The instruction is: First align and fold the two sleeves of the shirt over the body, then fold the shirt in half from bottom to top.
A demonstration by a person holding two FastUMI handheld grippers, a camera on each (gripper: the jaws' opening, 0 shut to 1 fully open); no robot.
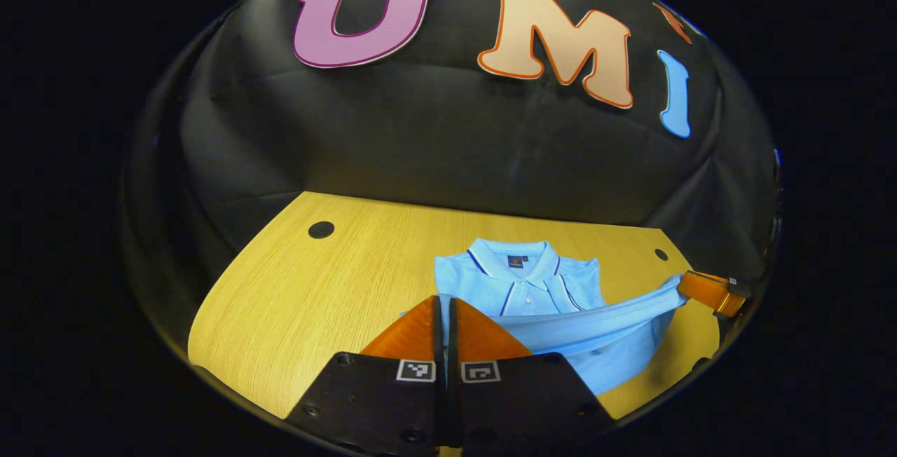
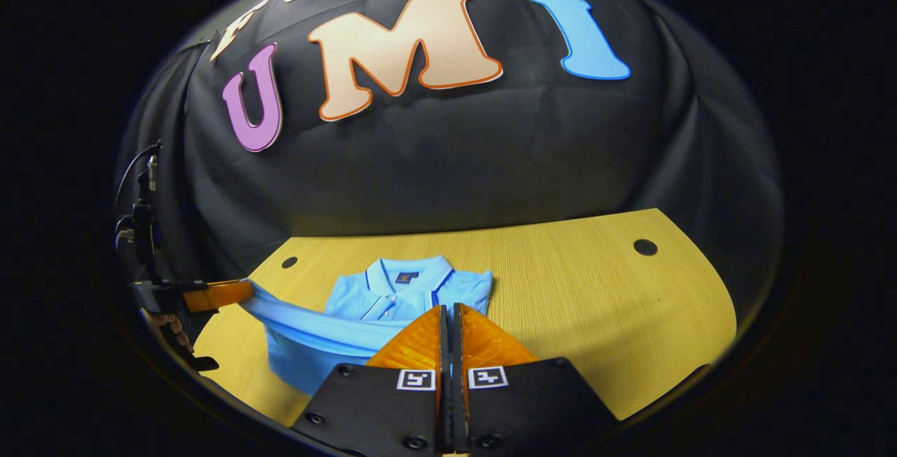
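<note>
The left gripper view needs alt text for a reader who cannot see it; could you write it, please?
Two grippers lift a blue polo shirt's bottom hem taut above a wooden table: the left gripper is shut on one corner, the right gripper holds the other. The collar lies flat toward the booth wall.

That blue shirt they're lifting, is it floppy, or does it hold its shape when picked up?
Probably floppy: the shirt's lifted hem hangs in a sagging band between the left gripper and the right gripper. It looks light, since pinching two corners raises that edge. The collar seems a little firmer, keeping its folded shape on the table.
</note>
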